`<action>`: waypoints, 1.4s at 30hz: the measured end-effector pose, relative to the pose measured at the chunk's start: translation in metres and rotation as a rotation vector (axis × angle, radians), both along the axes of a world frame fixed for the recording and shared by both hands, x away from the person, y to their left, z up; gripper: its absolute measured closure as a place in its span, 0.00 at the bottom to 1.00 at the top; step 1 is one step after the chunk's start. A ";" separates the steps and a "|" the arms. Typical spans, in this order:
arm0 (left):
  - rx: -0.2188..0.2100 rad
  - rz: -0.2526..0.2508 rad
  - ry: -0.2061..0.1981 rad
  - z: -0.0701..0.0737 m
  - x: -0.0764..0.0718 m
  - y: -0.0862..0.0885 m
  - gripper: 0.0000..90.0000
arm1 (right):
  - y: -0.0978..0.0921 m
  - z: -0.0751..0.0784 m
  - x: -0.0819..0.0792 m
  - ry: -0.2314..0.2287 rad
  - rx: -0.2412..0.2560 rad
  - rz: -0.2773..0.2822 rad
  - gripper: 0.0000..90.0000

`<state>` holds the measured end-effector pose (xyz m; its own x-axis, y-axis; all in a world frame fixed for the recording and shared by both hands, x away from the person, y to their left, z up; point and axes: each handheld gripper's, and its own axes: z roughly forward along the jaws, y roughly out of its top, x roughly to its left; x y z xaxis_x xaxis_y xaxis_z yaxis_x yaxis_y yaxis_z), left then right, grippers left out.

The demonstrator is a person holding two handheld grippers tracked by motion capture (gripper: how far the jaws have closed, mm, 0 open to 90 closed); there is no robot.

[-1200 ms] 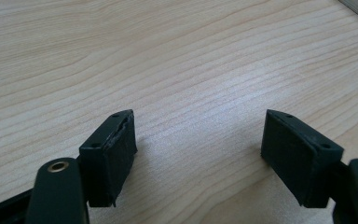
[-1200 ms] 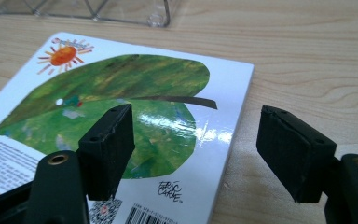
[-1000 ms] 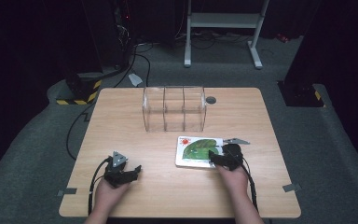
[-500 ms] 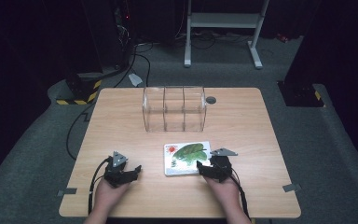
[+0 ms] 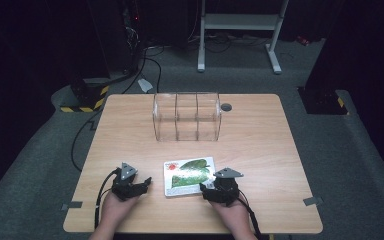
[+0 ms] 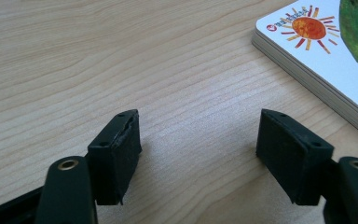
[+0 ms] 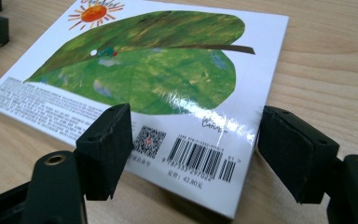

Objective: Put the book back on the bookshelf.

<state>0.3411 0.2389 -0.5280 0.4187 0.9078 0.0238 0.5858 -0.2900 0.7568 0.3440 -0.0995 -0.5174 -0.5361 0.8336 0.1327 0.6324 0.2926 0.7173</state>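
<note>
Both tools stand wide open: the right gripper (image 5: pixel 206 186) has its jaws spread over the barcode corner of the book (image 5: pixel 189 175), the left gripper (image 5: pixel 145 182) waits just beside its sun corner. The book lies flat on the table (image 5: pixel 260 150), near the person's edge, between the two hands. Risk, as I read it: the glossy cover could slide instead of lifting; its long axis runs roughly left-right, slightly skewed.
</note>
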 end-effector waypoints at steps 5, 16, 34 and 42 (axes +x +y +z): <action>-0.008 -0.018 0.002 0.003 -0.004 -0.010 0.37 | -0.006 -0.002 -0.011 0.010 -0.040 0.056 0.28; -0.132 -0.111 0.011 0.011 -0.015 -0.043 0.36 | -0.005 -0.003 -0.016 -0.004 -0.036 0.079 0.28; -0.193 -0.144 0.100 0.004 -0.011 -0.060 0.36 | -0.002 -0.002 -0.013 -0.005 0.020 0.075 0.27; -0.194 -0.130 0.107 0.005 -0.017 -0.063 0.38 | -0.001 -0.002 -0.012 0.017 0.020 0.077 0.25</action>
